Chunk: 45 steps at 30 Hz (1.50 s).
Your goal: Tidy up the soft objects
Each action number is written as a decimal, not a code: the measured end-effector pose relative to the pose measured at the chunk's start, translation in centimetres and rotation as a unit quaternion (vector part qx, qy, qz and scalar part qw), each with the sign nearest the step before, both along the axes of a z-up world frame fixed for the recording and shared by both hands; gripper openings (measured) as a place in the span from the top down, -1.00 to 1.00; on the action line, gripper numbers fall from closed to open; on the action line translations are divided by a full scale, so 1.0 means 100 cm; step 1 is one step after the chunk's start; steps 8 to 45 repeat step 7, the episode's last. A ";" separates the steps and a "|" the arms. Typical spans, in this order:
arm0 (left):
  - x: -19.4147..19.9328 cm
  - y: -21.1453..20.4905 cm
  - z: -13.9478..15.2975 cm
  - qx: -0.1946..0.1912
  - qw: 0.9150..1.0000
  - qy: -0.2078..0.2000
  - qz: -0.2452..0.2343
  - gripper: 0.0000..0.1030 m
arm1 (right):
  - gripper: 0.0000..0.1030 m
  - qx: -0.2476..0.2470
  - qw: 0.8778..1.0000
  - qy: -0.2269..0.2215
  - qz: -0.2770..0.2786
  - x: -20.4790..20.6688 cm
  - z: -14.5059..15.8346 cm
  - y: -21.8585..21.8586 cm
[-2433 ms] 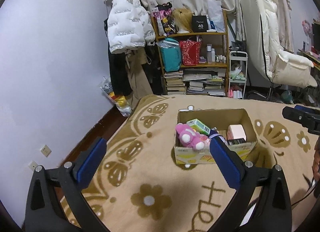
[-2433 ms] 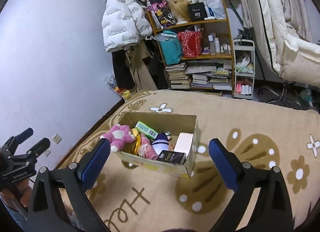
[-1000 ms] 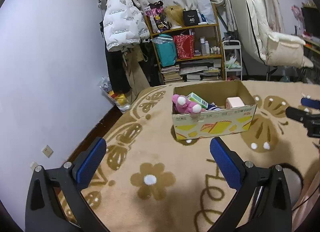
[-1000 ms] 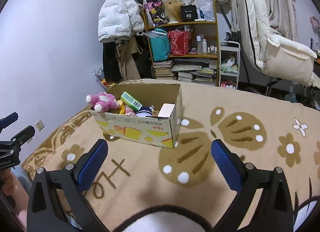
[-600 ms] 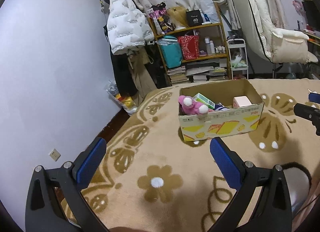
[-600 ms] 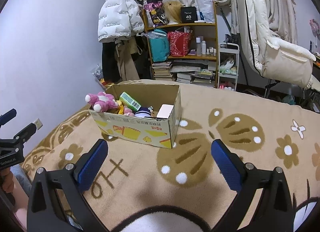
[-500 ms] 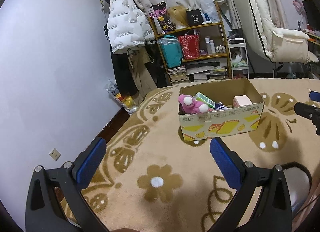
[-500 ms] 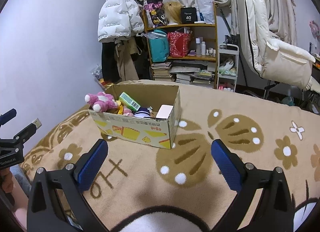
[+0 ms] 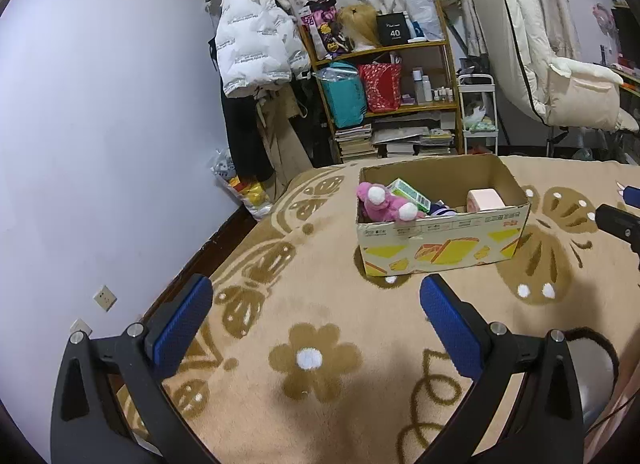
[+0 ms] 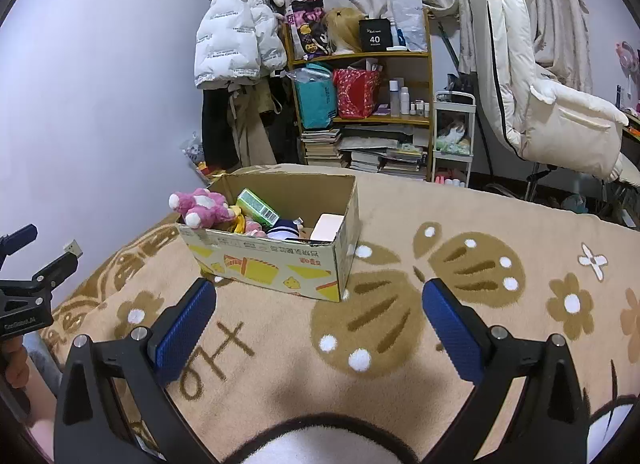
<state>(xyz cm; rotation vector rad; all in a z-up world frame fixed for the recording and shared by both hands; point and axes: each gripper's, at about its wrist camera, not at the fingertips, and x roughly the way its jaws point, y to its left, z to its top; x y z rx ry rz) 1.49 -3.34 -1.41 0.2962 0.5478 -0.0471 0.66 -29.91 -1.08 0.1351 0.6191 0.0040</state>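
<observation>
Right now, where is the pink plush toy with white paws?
In both wrist views the pink plush toy with white paws lies at the left end of the open cardboard box, beside the green carton.

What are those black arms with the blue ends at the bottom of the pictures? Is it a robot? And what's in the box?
It is not a robot. A person holds a grabber tool in each hand, and each tool carries a small camera looking forward along its two fingers. One picture comes from the left gripper, the other from the right gripper. The blue parts are soft pads on the fingers. Both grabbers are open and hold nothing.

In front of them is a tan blanket with brown butterflies and flowers. On it stands an open cardboard box. Inside you can see a pink plush toy leaning over the edge, a green packet and a pale pink box, plus other things too hidden to name.
</observation>
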 end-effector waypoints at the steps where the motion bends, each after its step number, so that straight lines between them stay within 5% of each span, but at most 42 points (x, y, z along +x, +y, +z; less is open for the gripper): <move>1: 0.000 0.000 0.000 0.000 1.000 0.000 0.001 -0.99 | -1.00 0.001 1.000 -0.001 0.000 -0.001 0.001 0.000; 45: -0.001 0.001 0.000 0.000 1.000 -0.001 0.002 -0.99 | -1.00 0.006 1.000 -0.004 0.001 0.000 0.004 0.000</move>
